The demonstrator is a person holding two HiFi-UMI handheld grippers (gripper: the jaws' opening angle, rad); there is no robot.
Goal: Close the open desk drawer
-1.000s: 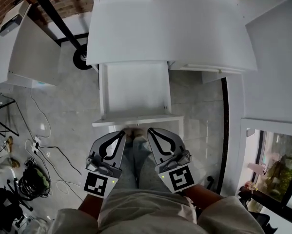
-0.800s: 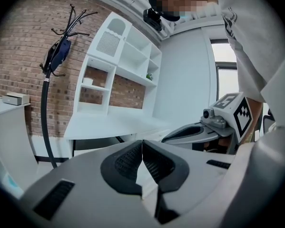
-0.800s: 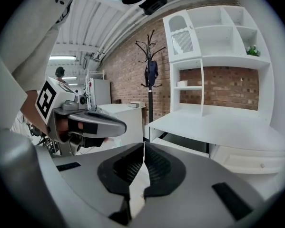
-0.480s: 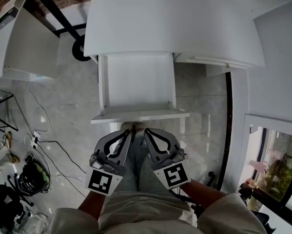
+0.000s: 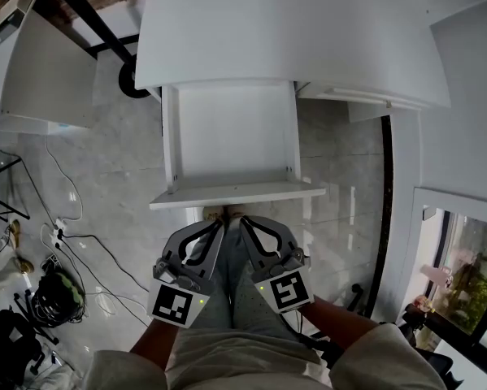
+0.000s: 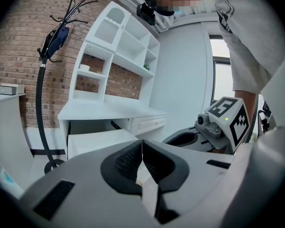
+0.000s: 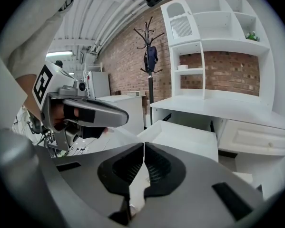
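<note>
The white desk (image 5: 292,39) has its left drawer (image 5: 231,136) pulled far out, empty, with its front panel (image 5: 236,193) nearest me. My left gripper (image 5: 219,226) and right gripper (image 5: 245,222) hover side by side just short of that panel, both shut with nothing between the jaws. In the left gripper view the left gripper (image 6: 142,144) has its jaws pressed together, and the drawer (image 6: 102,139) lies ahead. The right gripper (image 7: 144,148) shows the same in the right gripper view, facing the drawer (image 7: 182,139).
A second, closed drawer (image 5: 349,97) sits to the right under the desk top. A coat stand base (image 5: 133,84) stands at the desk's left. Cables and a bag (image 5: 52,299) lie on the tiled floor at left. My legs (image 5: 227,299) are below the grippers.
Both grippers have sunk and drawn closer together below the drawer front. The desk and drawer now fill more of the head view. Jaws stayed shut.
</note>
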